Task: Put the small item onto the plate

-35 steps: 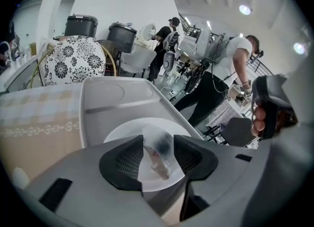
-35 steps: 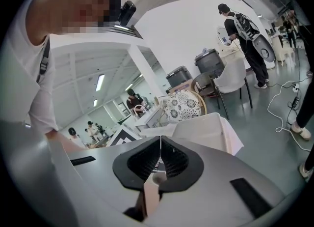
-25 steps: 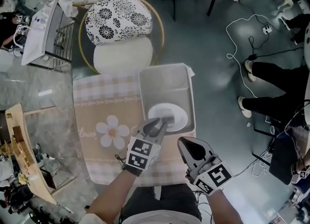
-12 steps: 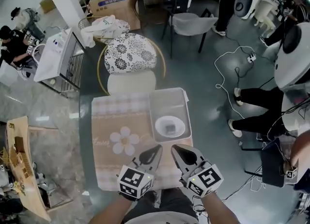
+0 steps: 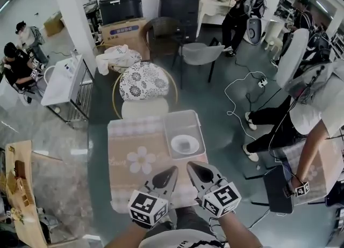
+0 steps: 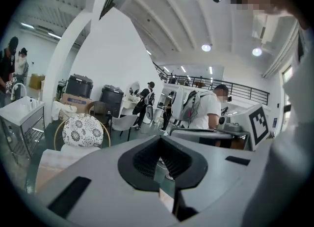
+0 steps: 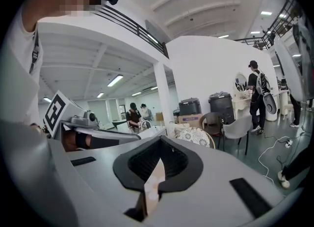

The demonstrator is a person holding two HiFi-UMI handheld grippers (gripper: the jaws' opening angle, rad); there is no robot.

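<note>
While L claw [image 5: 172,173], R claw [image 5: 191,167] sit shut, small item [image 5: 186,145] on plate [image 5: 174,144]

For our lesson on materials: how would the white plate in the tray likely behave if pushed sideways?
The plate looks rigid and shallow, so it would probably slide flat rather than tip. The tray walls around it would likely stop it quickly. The small item lying loose on it might shift.

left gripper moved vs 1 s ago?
Yes. The left gripper has pulled back toward the person: its tips were over the plate before; now they sit short of the tray, jaws shut.
</note>
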